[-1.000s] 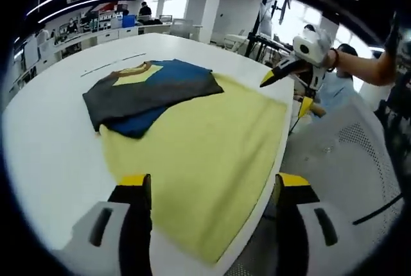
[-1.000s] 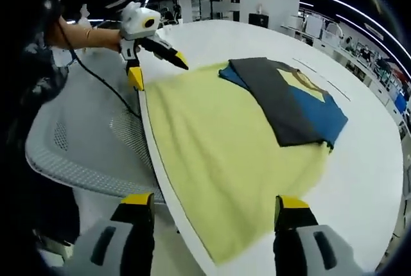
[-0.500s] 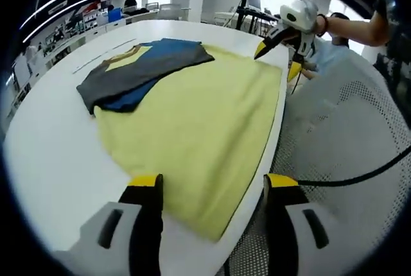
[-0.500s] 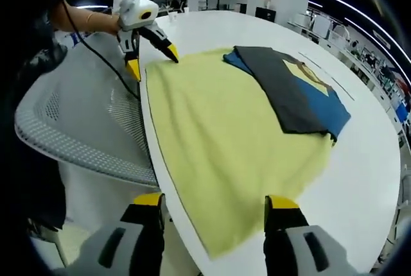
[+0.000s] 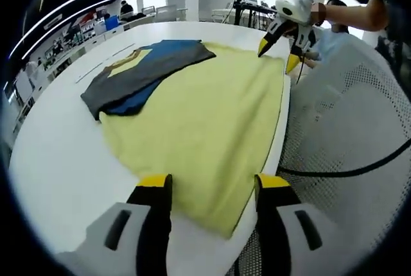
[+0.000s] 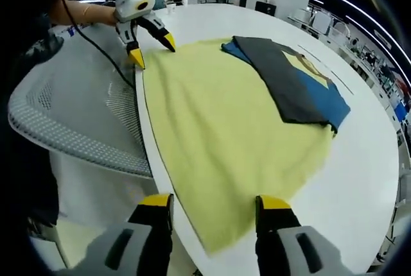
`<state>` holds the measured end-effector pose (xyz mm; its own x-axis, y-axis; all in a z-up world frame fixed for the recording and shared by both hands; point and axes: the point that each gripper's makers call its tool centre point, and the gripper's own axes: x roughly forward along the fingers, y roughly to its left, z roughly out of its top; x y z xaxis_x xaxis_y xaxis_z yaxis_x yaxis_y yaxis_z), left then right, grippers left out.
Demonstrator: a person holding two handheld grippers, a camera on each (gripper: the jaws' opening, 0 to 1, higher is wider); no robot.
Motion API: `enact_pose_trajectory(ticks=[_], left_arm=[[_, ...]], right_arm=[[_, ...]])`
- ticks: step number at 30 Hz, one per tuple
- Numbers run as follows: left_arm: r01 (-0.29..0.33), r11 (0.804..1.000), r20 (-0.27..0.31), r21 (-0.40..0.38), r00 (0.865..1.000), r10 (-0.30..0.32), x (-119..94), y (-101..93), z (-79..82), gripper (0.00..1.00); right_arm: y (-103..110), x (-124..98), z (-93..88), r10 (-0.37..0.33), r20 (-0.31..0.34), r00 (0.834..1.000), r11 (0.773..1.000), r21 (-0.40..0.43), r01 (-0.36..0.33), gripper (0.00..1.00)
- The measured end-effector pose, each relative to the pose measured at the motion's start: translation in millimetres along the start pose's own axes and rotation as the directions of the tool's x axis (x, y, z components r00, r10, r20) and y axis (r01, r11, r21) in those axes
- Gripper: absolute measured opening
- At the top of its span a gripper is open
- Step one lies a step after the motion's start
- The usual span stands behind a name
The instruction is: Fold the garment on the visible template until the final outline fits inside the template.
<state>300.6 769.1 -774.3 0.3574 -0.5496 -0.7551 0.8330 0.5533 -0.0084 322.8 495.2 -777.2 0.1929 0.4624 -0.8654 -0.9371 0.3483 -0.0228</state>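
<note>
Right, your folded garment (image 5: pixel 144 74) — grey over blue — sits at the far corner of the yellow template (image 5: pixel 205 115) on the white bench (image 5: pixel 58 173). Your left gripper (image 5: pixel 209 189) and right gripper (image 6: pixel 212 205) both gape wide, holding nothing, over the template's near corners.

Handheld grippers, pair: grey bodies, black jaws, yellow tips.

Left gripper (image 5: pixel 209 189): two black jaws capped in yellow, each rising from a pale grey housing with a dark oval slot. Right gripper (image 6: pixel 214 207): same build, yellow caps on black jaws, grey slotted housings. Seen from the other side, the right gripper (image 5: pixel 277 40) has a rounded white-grey head and tapered black jaws with yellow points; the left gripper (image 6: pixel 153 46) matches, with a black cable (image 6: pixel 96 43) trailing from it. A bare forearm (image 5: pixel 350 16) shows behind the head.
</note>
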Motion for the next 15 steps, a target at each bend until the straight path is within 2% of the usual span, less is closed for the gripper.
enact_pose_trajectory(ticks=[1, 3, 9, 15], left_arm=[[0.002, 1.000, -0.004, 0.022, 1.000, -0.002, -1, -2.0, -1.6, 0.53], [0.000, 1.000, 0.009, 0.017, 1.000, 0.000, 0, -2.6, -1.4, 0.54], [-0.036, 0.999, 0.015, -0.016, 0.999, 0.037, 1, 7.2, 1.6, 0.44], [-0.080, 0.995, 0.006, -0.066, 0.997, 0.080, 2, 22.6, 4.5, 0.26]], right_arm=[[0, 0, -0.2, 0.001, 0.000, 1.000, 1.000, 0.002, -0.001, 0.49], [0, 0, -0.4, 0.005, 0.001, 1.000, 1.000, 0.008, -0.005, 0.48], [-3, 0, 0.2, 0.000, 0.009, 1.000, 1.000, 0.027, 0.000, 0.43], [-9, -1, 0.4, -0.014, 0.017, 1.000, 0.999, 0.044, 0.013, 0.33]])
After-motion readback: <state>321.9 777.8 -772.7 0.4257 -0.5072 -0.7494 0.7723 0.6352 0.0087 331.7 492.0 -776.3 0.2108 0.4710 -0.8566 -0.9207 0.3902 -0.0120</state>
